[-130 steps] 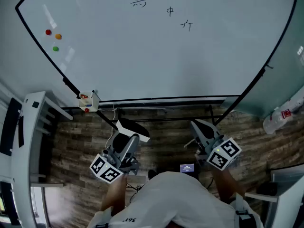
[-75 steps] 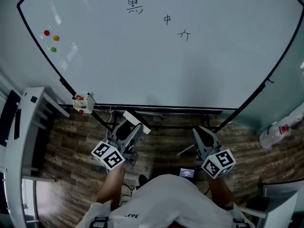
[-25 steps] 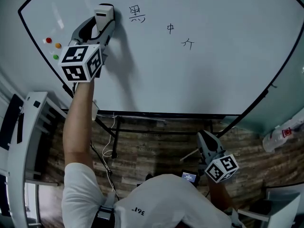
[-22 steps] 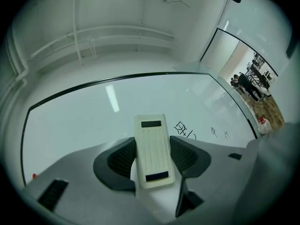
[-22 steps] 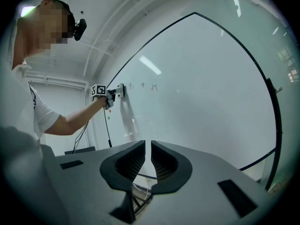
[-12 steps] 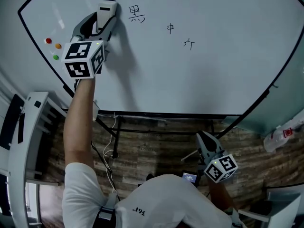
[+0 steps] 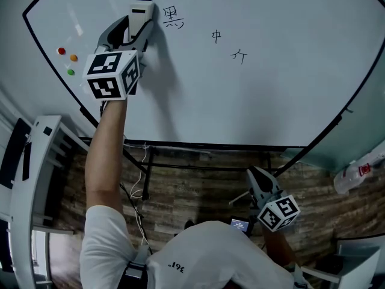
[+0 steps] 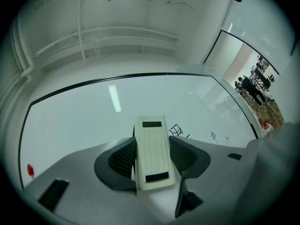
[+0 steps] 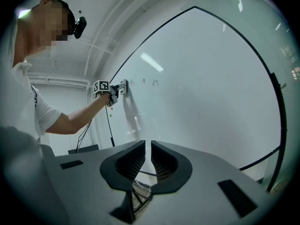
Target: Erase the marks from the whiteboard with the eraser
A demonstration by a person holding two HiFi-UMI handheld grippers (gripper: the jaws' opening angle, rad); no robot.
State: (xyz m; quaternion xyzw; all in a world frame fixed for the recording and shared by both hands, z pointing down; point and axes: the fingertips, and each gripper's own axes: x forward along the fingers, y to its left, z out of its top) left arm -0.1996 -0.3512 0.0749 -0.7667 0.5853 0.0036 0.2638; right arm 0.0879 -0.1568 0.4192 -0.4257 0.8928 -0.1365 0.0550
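The whiteboard [image 7: 240,83] carries three black marks: a large one [image 7: 174,17], a small middle one [image 7: 216,36] and a right one [image 7: 238,56]. My left gripper [image 7: 141,18] is raised to the board and shut on the white eraser [image 7: 142,14], which sits just left of the large mark. In the left gripper view the eraser [image 8: 152,152] lies clamped between the two jaws, with the marks [image 8: 177,131] to its right. My right gripper [image 7: 260,183] hangs low below the board, its jaws nearly together with nothing between them [image 9: 149,159].
Three coloured magnets [image 7: 68,58] stick to the board at the left. A small marker holder [image 7: 122,138] hangs at the board's lower left corner. A white shelf unit [image 7: 30,179] stands at the left, and a plastic bottle [image 7: 361,167] lies at the right.
My left gripper went from low in front of me up to the board with the eraser, and in the last second it slid a little right towards the large mark. The right gripper stayed low.
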